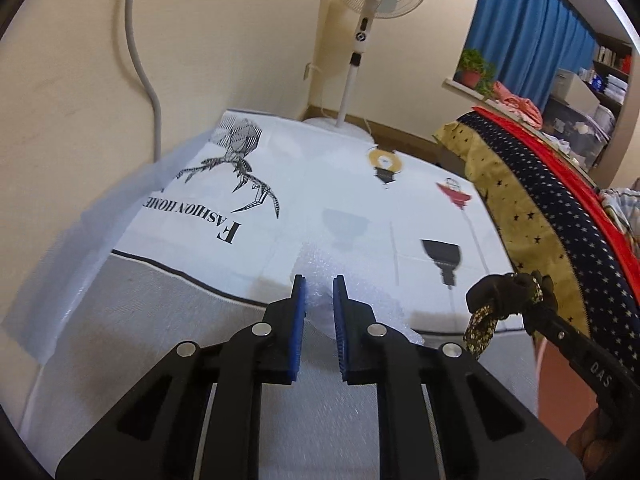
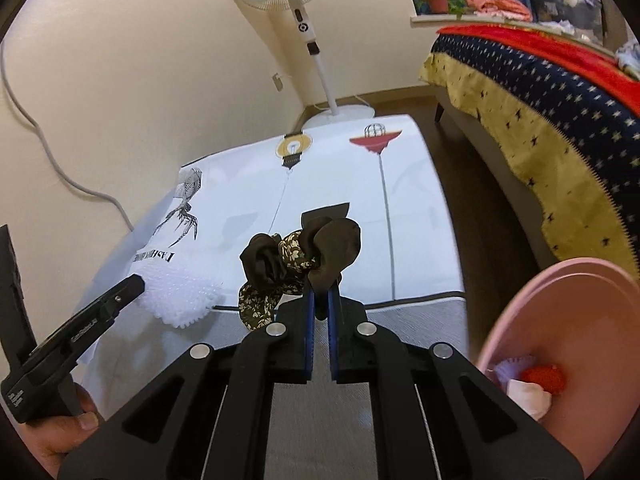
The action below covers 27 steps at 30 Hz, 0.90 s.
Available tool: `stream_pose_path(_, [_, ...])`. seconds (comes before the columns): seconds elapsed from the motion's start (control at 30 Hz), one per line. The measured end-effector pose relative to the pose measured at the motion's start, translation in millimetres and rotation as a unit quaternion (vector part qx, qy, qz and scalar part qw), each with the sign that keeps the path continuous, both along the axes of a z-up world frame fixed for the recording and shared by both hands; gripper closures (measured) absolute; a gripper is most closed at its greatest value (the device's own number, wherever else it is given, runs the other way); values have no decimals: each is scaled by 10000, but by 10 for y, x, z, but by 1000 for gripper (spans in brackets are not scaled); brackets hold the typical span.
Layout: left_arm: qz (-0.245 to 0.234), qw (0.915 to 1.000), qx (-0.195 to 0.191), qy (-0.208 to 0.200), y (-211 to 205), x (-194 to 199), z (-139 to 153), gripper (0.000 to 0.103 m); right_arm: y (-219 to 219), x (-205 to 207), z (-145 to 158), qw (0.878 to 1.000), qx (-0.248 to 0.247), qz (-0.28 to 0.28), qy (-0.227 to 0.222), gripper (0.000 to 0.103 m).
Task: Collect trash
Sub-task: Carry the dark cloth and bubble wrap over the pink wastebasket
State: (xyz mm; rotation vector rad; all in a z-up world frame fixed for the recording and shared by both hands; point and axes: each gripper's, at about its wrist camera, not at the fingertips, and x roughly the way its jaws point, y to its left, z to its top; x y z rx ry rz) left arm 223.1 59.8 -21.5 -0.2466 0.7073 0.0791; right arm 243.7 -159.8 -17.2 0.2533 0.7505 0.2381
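Two claws were loaded: the left gripper clenched on bubble wrap, the right gripper pinching a brown scrunchie bunched above its tips. Both looked light, soft and crushable, best pinched at a fold. Right of that claw, a pink bin held soft scraps.

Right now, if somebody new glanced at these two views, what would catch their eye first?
Probably the dark brown scrunchie, pinched in the right gripper above the printed table cover. Next, the white bubble wrap clamped in the left gripper on its left. Then the pink bin at lower right, with bits already inside.
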Motion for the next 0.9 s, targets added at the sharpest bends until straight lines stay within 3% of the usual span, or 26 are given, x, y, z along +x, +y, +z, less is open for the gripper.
stream_pose_path(0.47, [-241,9991,52,-356,-176,-835,423,89,-372,-823,538,9990,-128,-124,-414,97])
stream_pose_path(0.9, [-689,9961,24,-560,-527,-1195,460,89,-788,-1463,884,9959,-300,-388,-764,97])
